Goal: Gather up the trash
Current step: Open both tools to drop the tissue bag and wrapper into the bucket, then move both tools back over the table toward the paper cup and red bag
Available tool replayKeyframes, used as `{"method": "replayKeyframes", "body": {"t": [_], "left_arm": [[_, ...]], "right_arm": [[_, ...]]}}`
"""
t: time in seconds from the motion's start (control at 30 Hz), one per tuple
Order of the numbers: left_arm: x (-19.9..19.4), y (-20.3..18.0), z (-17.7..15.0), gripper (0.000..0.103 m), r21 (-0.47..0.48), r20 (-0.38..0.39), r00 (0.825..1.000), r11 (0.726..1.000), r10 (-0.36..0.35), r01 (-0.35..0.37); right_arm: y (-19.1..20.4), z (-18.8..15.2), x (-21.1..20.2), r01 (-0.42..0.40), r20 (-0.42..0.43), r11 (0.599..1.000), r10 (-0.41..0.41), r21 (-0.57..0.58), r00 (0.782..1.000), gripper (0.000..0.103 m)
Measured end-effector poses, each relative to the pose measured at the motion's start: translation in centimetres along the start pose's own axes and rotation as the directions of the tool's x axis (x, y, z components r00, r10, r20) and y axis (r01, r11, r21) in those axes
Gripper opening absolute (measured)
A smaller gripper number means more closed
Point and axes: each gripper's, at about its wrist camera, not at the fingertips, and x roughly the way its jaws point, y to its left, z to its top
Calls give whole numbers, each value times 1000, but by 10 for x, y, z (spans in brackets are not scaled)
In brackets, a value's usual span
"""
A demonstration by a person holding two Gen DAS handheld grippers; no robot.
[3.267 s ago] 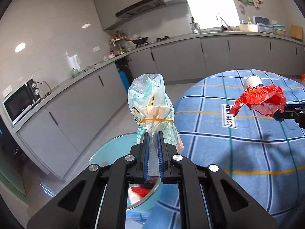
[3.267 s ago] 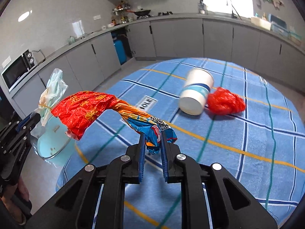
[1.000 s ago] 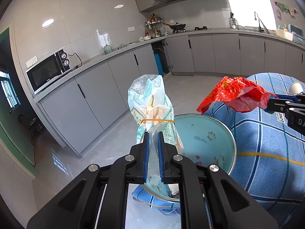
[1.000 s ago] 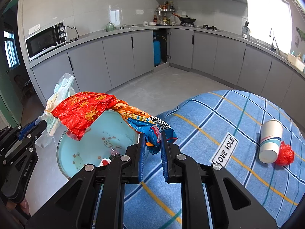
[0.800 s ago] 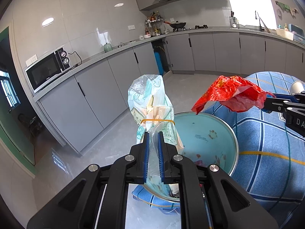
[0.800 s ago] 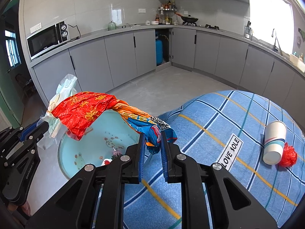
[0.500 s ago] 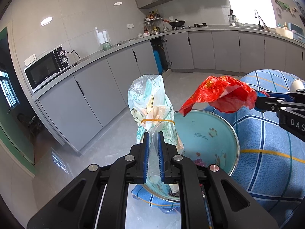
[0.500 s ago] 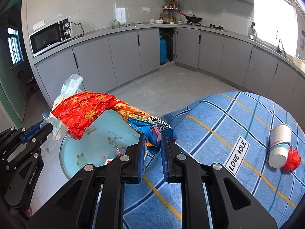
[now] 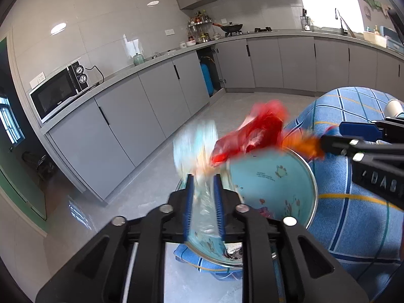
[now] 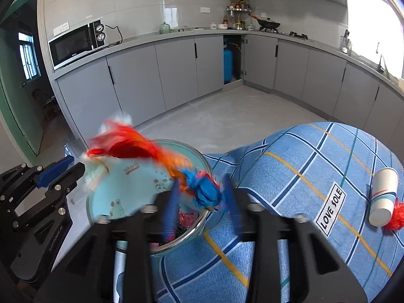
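Both grippers are releasing: the left gripper [image 9: 203, 197] is opening around a clear plastic bag [image 9: 195, 149], and the right gripper [image 10: 200, 199] is opening around a red-and-blue wrapper [image 10: 141, 149], both blurred above the teal basin [image 10: 121, 202]. Such film looks weightless, limp and slippery, so pinch a bunched end. A paper cup [image 10: 382, 197] remains on the tablecloth [image 10: 290, 176].

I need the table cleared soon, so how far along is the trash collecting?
Some trash already lies in the bin. Both hand-held grippers, left and right, are opening over it, letting go of the clear plastic bag and red wrapper. The paper cup and red wad remain on the table.
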Motion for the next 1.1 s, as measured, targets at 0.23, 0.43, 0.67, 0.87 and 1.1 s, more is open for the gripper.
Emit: {"method": "replayKeyframes", "body": {"t": [0.23,0.43,0.67,0.87,1.1], "left_arm": [[-1,0,-1,46,1,6,1000,1000,22,-22],[-5,-2,-2,52,4,15,1000,1000,26,-26],[-9,-5,-2,55,13,22,999,999,29,-29],[-12,-7,-1,60,19,29,999,999,34,-35],[-11,-8,-1,63,24,29,999,999,42,-43]], "right_arm": [[-8,-3,-1,19,-8,1000,-19,14,1000,50],[-10,-5,-6,21,-5,1000,-21,16,1000,54],[-14,-10,-12,25,-2,999,-25,28,1000,54],[-16,-12,-16,29,4,999,-29,32,1000,55],[-19,-15,-19,29,5,999,-29,38,1000,56]]}}
